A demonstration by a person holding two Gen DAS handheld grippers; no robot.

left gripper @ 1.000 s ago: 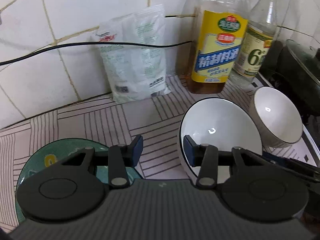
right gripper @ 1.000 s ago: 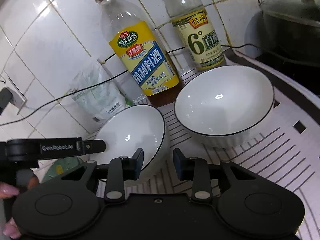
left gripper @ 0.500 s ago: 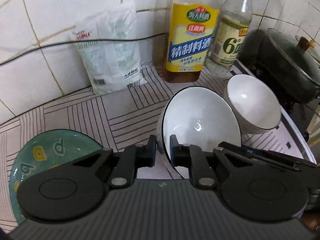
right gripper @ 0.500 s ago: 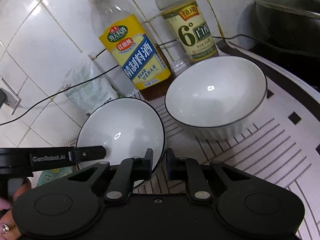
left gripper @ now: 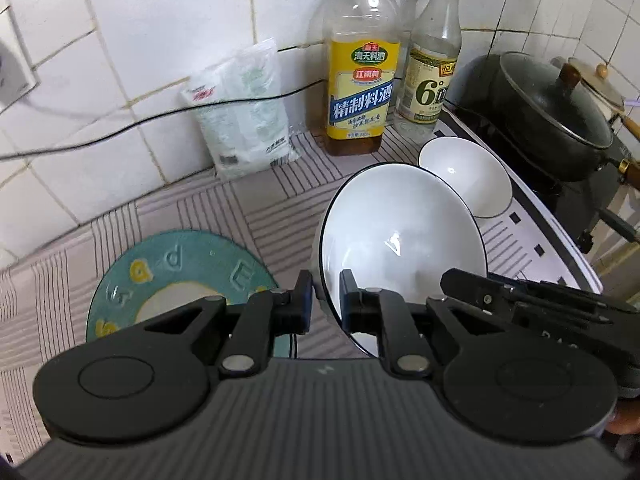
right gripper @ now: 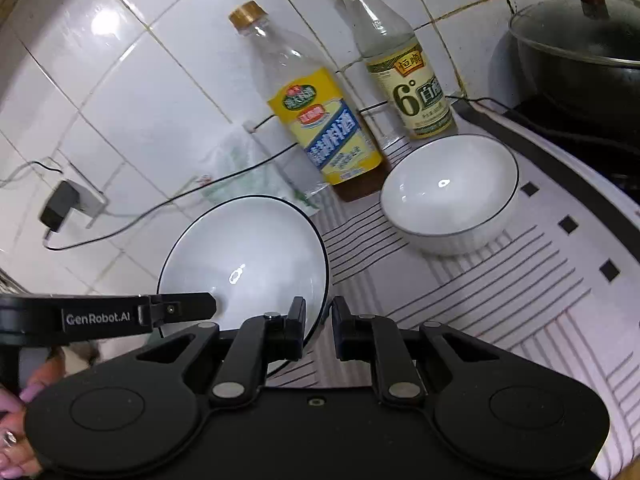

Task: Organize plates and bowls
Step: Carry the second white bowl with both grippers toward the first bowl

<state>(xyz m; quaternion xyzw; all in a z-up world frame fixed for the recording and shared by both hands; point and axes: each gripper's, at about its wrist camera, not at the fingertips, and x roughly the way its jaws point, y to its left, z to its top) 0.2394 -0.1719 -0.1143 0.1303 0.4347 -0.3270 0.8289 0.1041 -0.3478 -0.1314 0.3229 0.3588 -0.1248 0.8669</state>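
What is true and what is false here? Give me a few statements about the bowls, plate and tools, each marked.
1. The left tool and the right tool both clamp the rim of the large bowl. True.
2. The smaller bowl sits nested inside the large bowl. False: it stands apart, near the yellow-labelled bottle.
3. The green plate lies flat beside the large bowl. True.
4. The black pan has no lid. False: a glass lid covers it.
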